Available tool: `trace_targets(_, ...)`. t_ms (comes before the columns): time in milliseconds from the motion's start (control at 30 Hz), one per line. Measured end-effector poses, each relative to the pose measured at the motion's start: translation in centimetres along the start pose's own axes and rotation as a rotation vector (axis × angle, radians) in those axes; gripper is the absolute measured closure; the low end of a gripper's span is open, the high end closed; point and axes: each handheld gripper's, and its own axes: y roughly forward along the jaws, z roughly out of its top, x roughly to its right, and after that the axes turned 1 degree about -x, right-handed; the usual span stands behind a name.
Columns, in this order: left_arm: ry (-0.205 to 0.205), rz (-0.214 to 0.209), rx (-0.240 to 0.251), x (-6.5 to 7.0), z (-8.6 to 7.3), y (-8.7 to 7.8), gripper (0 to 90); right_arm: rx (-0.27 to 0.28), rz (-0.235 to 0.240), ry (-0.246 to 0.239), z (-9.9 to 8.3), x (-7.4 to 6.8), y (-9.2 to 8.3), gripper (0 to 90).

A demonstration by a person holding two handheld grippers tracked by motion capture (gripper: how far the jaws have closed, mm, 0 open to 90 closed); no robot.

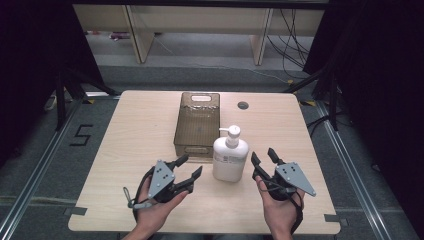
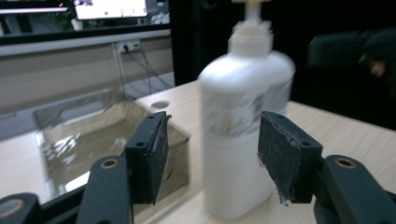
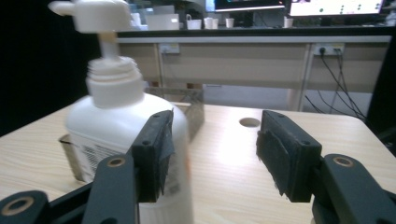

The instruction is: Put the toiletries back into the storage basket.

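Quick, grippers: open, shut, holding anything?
Left gripper: open, empty, beside the bottle.
Right gripper: open, empty, on the bottle's other side.

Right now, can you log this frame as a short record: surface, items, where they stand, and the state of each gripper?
surface: light wooden table with a round hole near its far edge
container: clear brown bin, upright, nothing visible inside
bottle: white pump bottle, upright, close beside the bin's near right corner
left gripper: jaws open, nothing between them, pointing toward the bottle
right gripper: jaws open, holding nothing, just right of the bottle
contact: neither gripper touches the bottle
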Motion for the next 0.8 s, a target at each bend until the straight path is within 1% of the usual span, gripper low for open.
trace_targets(33, 0.002, -0.004, 0.004, 0.4, 0.5, 0.5, 42.6, 0.005, -0.016, -0.013, -0.2, 0.4, 0.1, 45.5)
trace_targets(67, 0.002, -0.008, 0.01, 0.8, 1.0, 1.0, 42.8, -0.01, -0.021, 0.01, -0.4, 0.6, 0.1, 45.5)
trace_targets(100, -0.005, -0.008, 0.015, 1.2, 1.5, 1.4, 43.0, -0.021, -0.028, 0.023, -0.6, 0.8, 0.1, 45.5)
trace_targets(133, -0.006, -0.008, 0.017, 1.5, 1.9, 1.9, 43.3, -0.027, -0.037, 0.008, -0.8, 1.2, 0.2, 45.5)
trace_targets(167, -0.001, -0.006, 0.017, 1.9, 2.2, 2.3, 43.5, -0.024, -0.039, 0.015, -0.9, 1.4, 0.3, 45.5)
trace_targets(200, 0.002, -0.001, 0.016, 2.4, 2.5, 2.8, 43.6, -0.031, -0.057, 0.021, -1.0, 1.6, 0.2, 45.5)
trace_targets(233, 0.009, 0.005, 0.01, 2.7, 2.7, 3.3, 43.6, -0.028, -0.054, 0.029, -1.1, 1.8, 0.3, 45.5)
trace_targets(300, 0.004, 0.016, 0.001, 3.2, 3.1, 4.3, 43.7, -0.048, -0.055, 0.029, -1.1, 2.1, 0.2, 45.5)
trace_targets(333, 0.003, 0.033, 0.003, 3.4, 3.3, 4.8, 43.7, -0.046, -0.064, 0.029, -1.1, 2.2, 0.2, 45.5)
trace_targets(367, 0.008, 0.051, 0.01, 3.6, 3.5, 5.2, 43.9, -0.032, -0.059, 0.03, -1.2, 2.3, 0.3, 45.5)
trace_targets(400, 0.012, 0.064, 0.011, 3.7, 3.7, 5.5, 44.0, -0.045, -0.065, 0.027, -1.1, 2.4, 0.2, 45.5)
trace_targets(467, 0.006, 0.085, 0.008, 3.9, 4.1, 6.2, 44.0, -0.036, -0.053, 0.032, -1.1, 2.5, 0.2, 45.5)
trace_targets(500, 0.006, 0.093, 0.004, 4.0, 4.3, 6.5, 44.0, -0.045, -0.061, 0.04, -1.1, 2.5, 0.1, 45.5)
trace_targets(533, 0.016, 0.105, 0.004, 4.0, 4.5, 6.7, 44.1, -0.035, -0.065, 0.038, -1.2, 2.6, 0.2, 45.4)
trace_targets(567, 0.016, 0.11, -0.002, 4.1, 4.7, 7.0, 44.1, -0.028, -0.051, 0.036, -1.2, 2.7, 0.3, 45.4)
trace_targets(600, 0.016, 0.11, -0.002, 4.1, 4.7, 7.0, 44.1, -0.028, -0.051, 0.036, -1.2, 2.7, 0.3, 45.4)
trace_targets(633, 0.017, 0.112, -0.004, 4.5, 5.1, 7.5, 44.1, -0.046, -0.055, 0.051, -1.2, 2.7, 0.2, 45.3)
trace_targets(667, 0.013, 0.118, -0.004, 4.7, 5.3, 7.7, 44.2, -0.04, -0.051, 0.054, -1.2, 2.8, 0.2, 45.3)
trace_targets(700, 0.013, 0.118, -0.004, 4.7, 5.3, 7.7, 44.4, -0.038, -0.049, 0.046, -1.2, 2.8, 0.2, 45.2)
trace_targets(733, 0.002, 0.124, -0.004, 5.0, 5.4, 8.0, 44.5, -0.042, -0.052, 0.057, -1.2, 2.8, 0.2, 45.2)
trace_targets(767, -0.001, 0.121, -0.006, 5.1, 5.5, 8.3, 44.7, -0.046, -0.057, 0.057, -1.2, 2.9, 0.2, 45.1)
trace_targets(800, 0.005, 0.127, -0.006, 5.2, 5.6, 8.4, 44.7, -0.048, -0.057, 0.057, -1.2, 2.9, 0.1, 45.1)
